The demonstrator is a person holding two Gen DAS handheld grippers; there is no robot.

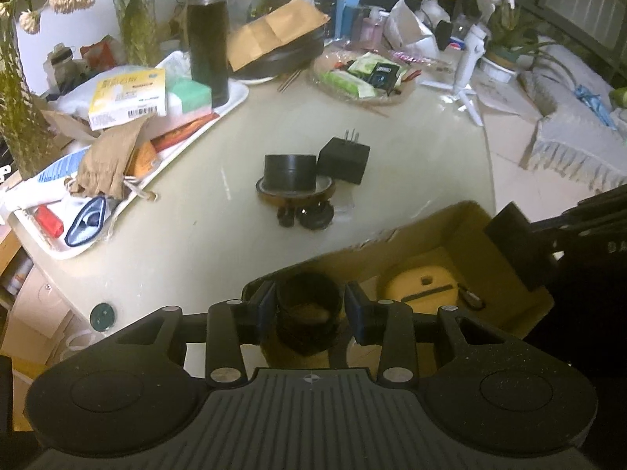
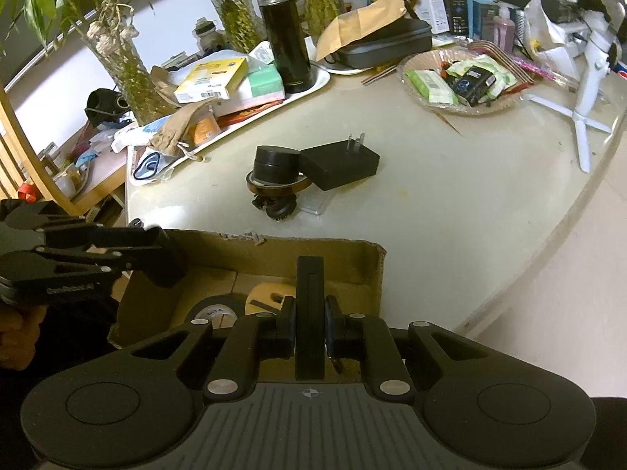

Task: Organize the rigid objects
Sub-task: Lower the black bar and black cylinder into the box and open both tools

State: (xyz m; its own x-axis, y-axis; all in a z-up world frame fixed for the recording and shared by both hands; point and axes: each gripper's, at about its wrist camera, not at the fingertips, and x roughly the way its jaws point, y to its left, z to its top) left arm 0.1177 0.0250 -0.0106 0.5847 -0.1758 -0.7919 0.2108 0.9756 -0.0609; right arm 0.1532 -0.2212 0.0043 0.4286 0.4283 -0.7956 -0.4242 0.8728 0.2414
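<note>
Here, at the table's [image 1: 188, 243] near edge, the left tool [image 1: 307, 307] hangs over the box's [image 1: 462, 227] left end with a black tape roll [image 1: 307, 305] between its fingers; I cannot tell whether the pads press it. Mid-table sit a black jar [image 1: 289, 172] on a brown ring and a charger [image 1: 343, 159] touching it. Right of those, the right tool [image 2: 309, 327] is clamped on a flat black block [image 2: 309, 305] above the box.
</note>
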